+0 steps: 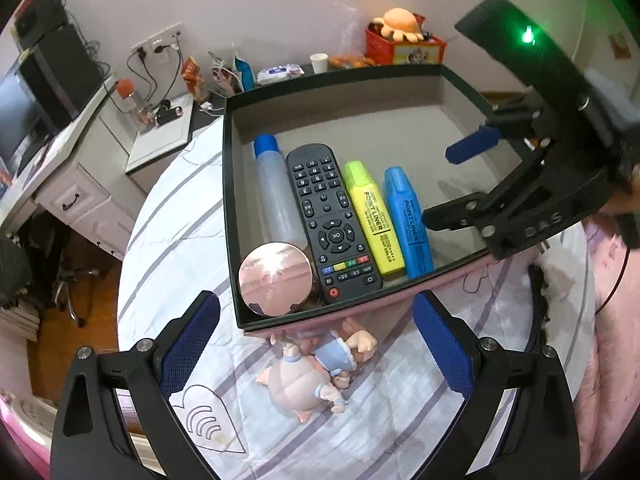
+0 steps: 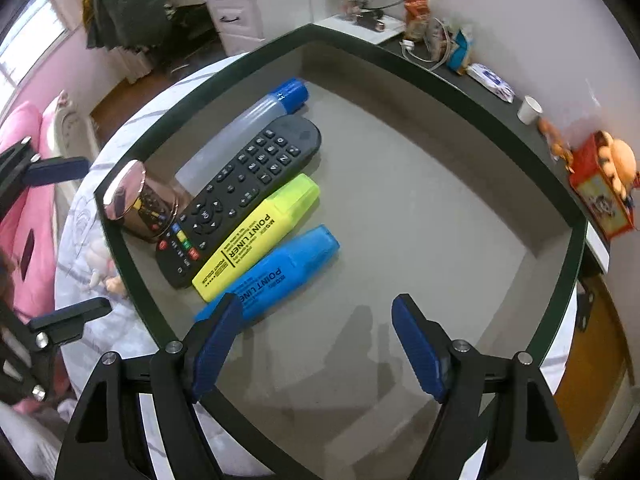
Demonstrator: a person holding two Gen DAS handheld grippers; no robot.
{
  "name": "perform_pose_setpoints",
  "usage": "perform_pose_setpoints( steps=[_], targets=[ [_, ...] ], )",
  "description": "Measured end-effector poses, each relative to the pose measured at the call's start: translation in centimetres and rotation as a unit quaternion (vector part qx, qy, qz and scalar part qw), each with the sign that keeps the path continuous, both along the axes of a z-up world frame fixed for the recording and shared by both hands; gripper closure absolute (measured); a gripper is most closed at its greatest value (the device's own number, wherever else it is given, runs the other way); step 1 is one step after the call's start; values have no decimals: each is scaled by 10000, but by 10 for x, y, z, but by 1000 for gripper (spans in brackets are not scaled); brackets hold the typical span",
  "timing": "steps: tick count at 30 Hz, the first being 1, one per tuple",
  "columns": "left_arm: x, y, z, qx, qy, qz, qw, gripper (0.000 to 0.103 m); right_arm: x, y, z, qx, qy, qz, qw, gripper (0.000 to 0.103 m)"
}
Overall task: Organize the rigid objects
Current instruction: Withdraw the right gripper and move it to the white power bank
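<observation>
The round tin (image 1: pixel 275 279) has a shiny metal lid like a mirror. The remote (image 1: pixel 331 220) is dull black plastic. The yellow marker (image 1: pixel 373 218) and blue marker (image 1: pixel 409 222) are smooth plastic. The bed sheet (image 1: pixel 180 208) is soft cloth.

You are in a home bedroom. A bed under a white quilt with grey stripes (image 1: pixel 172 216) fills the near ground, and a pink pillow (image 2: pixel 22 200) lies at its left edge. Far left, a white desk with drawers (image 1: pixel 76 196) carries a dark monitor (image 1: pixel 16 120), with wall sockets and plugged cables (image 1: pixel 156 50) above it. A dark shelf (image 2: pixel 500 108) along the far wall holds a paper cup (image 1: pixel 319 62), snack packets (image 1: pixel 193 74) and a plush toy on a red tin (image 1: pixel 404 36). Clothes hang over a chair (image 2: pixel 120 8).
</observation>
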State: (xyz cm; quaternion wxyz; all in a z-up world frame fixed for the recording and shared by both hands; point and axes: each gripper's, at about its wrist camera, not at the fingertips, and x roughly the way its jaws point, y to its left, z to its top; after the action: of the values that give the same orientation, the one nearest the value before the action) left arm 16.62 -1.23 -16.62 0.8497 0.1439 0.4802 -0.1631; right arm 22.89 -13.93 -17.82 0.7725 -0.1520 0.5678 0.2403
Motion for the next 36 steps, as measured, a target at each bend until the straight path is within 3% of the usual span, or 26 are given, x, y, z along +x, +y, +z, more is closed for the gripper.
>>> perform_pose_setpoints(
  steps=[6, 14, 19, 26, 31, 36],
  targets=[
    [-8, 7, 8, -122, -166, 412, 9989, 5, -4, -14, 4, 278, -132, -403, 9987, 24],
    [-46, 10, 24, -295, -536, 761, 9952, 4, -84, -20, 56, 331, -1306, -1106, 9847, 21],
    [-76, 7, 26, -351, -710, 905, 9927, 4, -126, -16, 68, 371, -1833, -1312, 9736, 21],
    [-111, 8, 21, -444, -790, 1121, 9896, 4, -176, -19, 63, 600, -2045, -1636, 9632, 21],
    [-132, 10, 18, -426, -924, 1239, 9871, 3, -203, -45, 54, 948, -2011, -2078, 9526, 20],
    [-142, 10, 12, -384, -916, 1284, 9867, 3, -221, -73, 33, 922, -2003, -2644, 9389, 20]
  ],
)
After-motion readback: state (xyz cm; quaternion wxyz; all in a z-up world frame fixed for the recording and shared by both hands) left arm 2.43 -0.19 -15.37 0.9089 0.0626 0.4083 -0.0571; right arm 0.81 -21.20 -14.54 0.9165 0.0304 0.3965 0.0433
